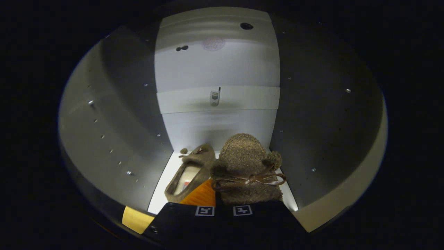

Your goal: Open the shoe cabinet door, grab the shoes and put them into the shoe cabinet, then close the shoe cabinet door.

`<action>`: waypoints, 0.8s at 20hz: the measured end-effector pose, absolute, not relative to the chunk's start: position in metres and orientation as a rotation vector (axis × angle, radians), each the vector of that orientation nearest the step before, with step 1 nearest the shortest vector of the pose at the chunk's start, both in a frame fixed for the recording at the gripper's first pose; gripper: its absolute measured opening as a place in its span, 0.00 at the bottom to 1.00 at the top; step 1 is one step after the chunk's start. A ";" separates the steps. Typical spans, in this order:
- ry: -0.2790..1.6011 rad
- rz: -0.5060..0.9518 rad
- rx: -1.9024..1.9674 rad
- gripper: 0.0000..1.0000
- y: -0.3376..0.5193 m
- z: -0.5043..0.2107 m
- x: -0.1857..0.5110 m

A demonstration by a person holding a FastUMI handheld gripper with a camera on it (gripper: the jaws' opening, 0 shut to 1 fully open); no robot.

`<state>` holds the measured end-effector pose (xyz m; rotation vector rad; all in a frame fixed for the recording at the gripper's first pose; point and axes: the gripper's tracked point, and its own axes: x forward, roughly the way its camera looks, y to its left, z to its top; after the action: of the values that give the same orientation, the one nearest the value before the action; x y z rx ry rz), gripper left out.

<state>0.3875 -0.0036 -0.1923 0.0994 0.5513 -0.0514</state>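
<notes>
Shoes sit inside the open shoe cabinet (114, 114): one slipper (189, 173) at eleven o'clock from the gripper (222, 208), the second slipper (248, 170) at twelve, its heel apparently pinched between closed fingers. Placing looks underway; next comes release, then withdrawing to shut the door.

Right slipper (248, 170) covered at its near end by the gripper (222, 199), so heel and any grip on it not discernible; fingertips themselves lost behind the shoe and one another. Left slipper (190, 173), just ahead and to the left, partly screened by a finger (201, 196). Small object (215, 98) on the shelf edge far beyond the fingers too small to identify.
</notes>
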 end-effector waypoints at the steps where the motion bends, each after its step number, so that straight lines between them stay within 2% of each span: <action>1: 0.560 -0.057 0.103 0.05 -0.008 -0.199 0.400; 9: 0.700 -0.084 0.151 0.05 -0.024 -0.267 0.462; 13: 0.783 -0.087 0.132 0.05 -0.023 -0.298 0.468; 16: 0.777 -0.090 0.099 0.05 -0.022 -0.302 0.472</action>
<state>0.4715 -0.0219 -0.3020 0.0989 0.7771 -0.0900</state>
